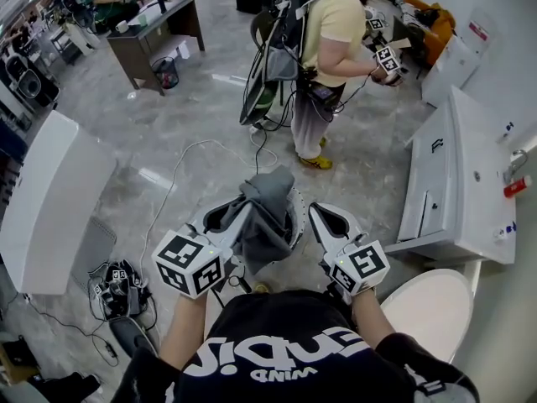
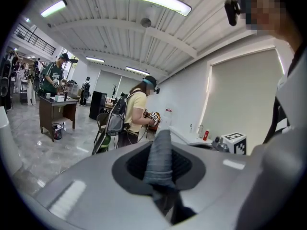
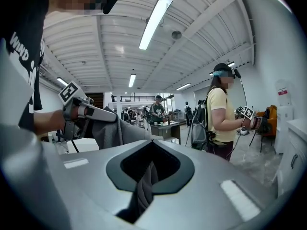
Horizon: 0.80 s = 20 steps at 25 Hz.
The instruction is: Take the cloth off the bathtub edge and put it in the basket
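Two grippers share one grey cloth (image 1: 267, 212). The left gripper (image 1: 231, 222) and the right gripper (image 1: 320, 222) each have their jaws pressed together on a fold of it. It hangs bunched between them in the air above the floor (image 1: 193, 116), resting on nothing.

Only the head view shows both holds at once, with the soft, crumpled bulk sagging below the jaws. The left gripper view shows a narrow grey-blue strip of fabric rising upright out of its pinch, and the right gripper's marker cube (image 2: 235, 143) off to the right. The right gripper view shows a darker fold tucked into its own jaws. At its left edge the other gripper appears, the cloth draped from it in smooth folds.

A small dark bin (image 1: 166, 72) stands under a brown tabletop (image 1: 155, 23); what it holds cannot be made out. The floor is glossy, marbled grey. A person in a yellow shirt (image 1: 331, 49) stands beyond, holding marker cubes.
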Each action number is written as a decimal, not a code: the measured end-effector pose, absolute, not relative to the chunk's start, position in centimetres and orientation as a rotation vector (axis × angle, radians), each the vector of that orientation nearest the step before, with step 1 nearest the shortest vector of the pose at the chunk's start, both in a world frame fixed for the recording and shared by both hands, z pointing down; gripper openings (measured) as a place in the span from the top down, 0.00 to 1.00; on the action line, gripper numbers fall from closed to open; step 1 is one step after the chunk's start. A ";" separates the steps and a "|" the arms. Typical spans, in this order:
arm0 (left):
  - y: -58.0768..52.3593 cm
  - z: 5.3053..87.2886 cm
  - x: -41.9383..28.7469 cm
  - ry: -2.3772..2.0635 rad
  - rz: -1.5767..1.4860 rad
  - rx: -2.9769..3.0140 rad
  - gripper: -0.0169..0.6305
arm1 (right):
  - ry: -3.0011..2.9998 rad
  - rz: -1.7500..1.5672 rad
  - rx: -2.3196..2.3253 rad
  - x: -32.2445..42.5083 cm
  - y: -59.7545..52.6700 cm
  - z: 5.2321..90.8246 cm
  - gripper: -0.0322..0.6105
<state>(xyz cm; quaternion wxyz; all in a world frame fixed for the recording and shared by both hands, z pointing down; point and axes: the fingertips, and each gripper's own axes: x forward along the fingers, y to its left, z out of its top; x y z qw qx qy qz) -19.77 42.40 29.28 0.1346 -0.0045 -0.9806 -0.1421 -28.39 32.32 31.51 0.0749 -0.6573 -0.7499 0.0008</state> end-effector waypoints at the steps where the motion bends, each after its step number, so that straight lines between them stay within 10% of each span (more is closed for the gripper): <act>1: 42.5 29.4 -19.9 -2.840 -0.412 -0.015 0.91 | -2.248 0.002 -1.972 -28.5 32.5 31.6 0.94; 20: 42.4 36.3 -22.7 -2.710 -0.454 0.014 0.92 | -2.175 -0.025 -1.866 -31.0 31.9 37.0 0.94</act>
